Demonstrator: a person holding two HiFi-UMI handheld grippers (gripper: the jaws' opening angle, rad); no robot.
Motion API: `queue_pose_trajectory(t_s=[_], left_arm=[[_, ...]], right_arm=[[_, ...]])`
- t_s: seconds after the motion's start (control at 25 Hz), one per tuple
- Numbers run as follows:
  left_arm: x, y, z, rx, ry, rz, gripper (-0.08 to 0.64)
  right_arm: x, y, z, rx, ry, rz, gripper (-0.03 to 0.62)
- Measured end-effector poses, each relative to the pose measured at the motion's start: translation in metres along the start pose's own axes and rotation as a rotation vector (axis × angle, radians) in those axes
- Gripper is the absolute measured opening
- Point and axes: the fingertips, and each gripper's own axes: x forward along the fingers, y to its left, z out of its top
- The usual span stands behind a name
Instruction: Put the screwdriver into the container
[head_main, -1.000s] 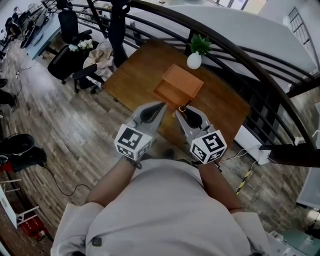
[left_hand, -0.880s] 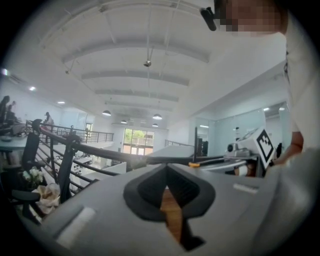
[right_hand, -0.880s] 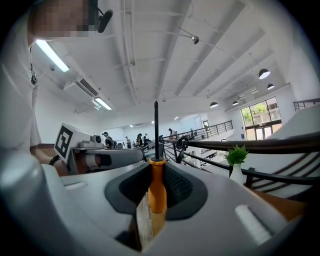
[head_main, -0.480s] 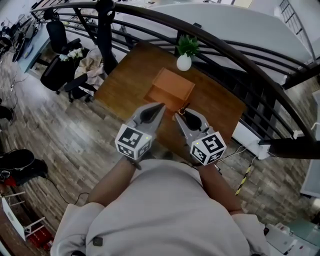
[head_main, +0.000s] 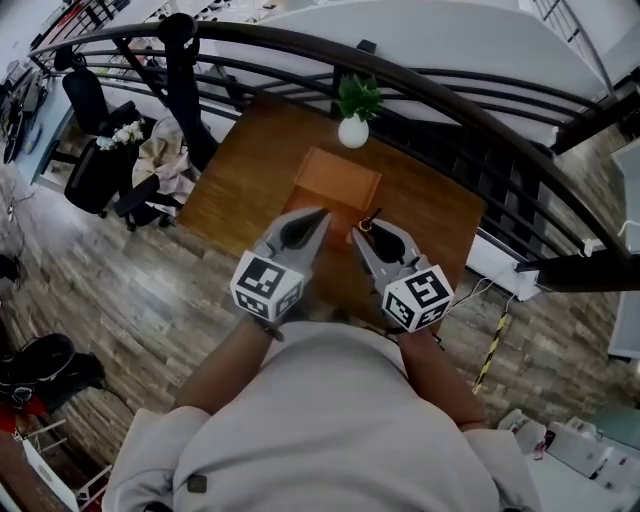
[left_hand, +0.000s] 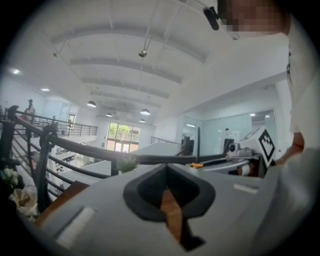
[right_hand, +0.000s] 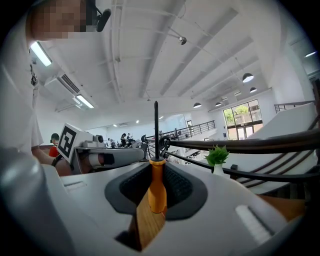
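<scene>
An open orange-brown box, the container (head_main: 338, 182), stands on a wooden table (head_main: 250, 180) in the head view. My right gripper (head_main: 362, 230) is held just short of the box's near edge and is shut on a screwdriver (head_main: 367, 221). In the right gripper view the screwdriver's orange handle (right_hand: 157, 192) is clamped between the jaws, and its black shaft (right_hand: 156, 130) points straight up. My left gripper (head_main: 320, 214) hovers beside it, over the box's near edge. Its jaws are shut with nothing between them (left_hand: 166, 169).
A small green plant in a white vase (head_main: 353, 112) stands on the table behind the box. A dark curved railing (head_main: 450, 95) runs past the table's far side. Office chairs (head_main: 95, 160) stand to the left on the wood floor. A cable (head_main: 495, 345) lies at the right.
In the head view the table, box and plant have shifted left and a little down. Both grippers keep the same pose, the right one still on the screwdriver.
</scene>
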Motion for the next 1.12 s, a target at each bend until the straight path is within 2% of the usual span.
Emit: queue_pose_trajectory(t_s=[0.24, 0.6, 0.84, 1.12], left_arm=[[0.001, 0.043, 0.008, 0.01, 0.015, -0.067, 0.002], [-0.021, 0.115, 0.016, 0.024, 0.037, -0.155, 0.002], [-0.019, 0.132, 0.003, 0.012, 0.067, -0.207, 0.002], [-0.001, 0.146, -0.007, -0.001, 0.083, -0.217, 0.002]], right_arm=[[0.042, -0.001, 0.011, 0.016, -0.013, -0.066, 0.08], [0.112, 0.022, 0.018, 0.031, -0.032, -0.149, 0.08], [0.131, 0.019, 0.016, 0.031, -0.019, -0.191, 0.08], [0.14, -0.002, 0.005, 0.048, 0.005, -0.213, 0.08]])
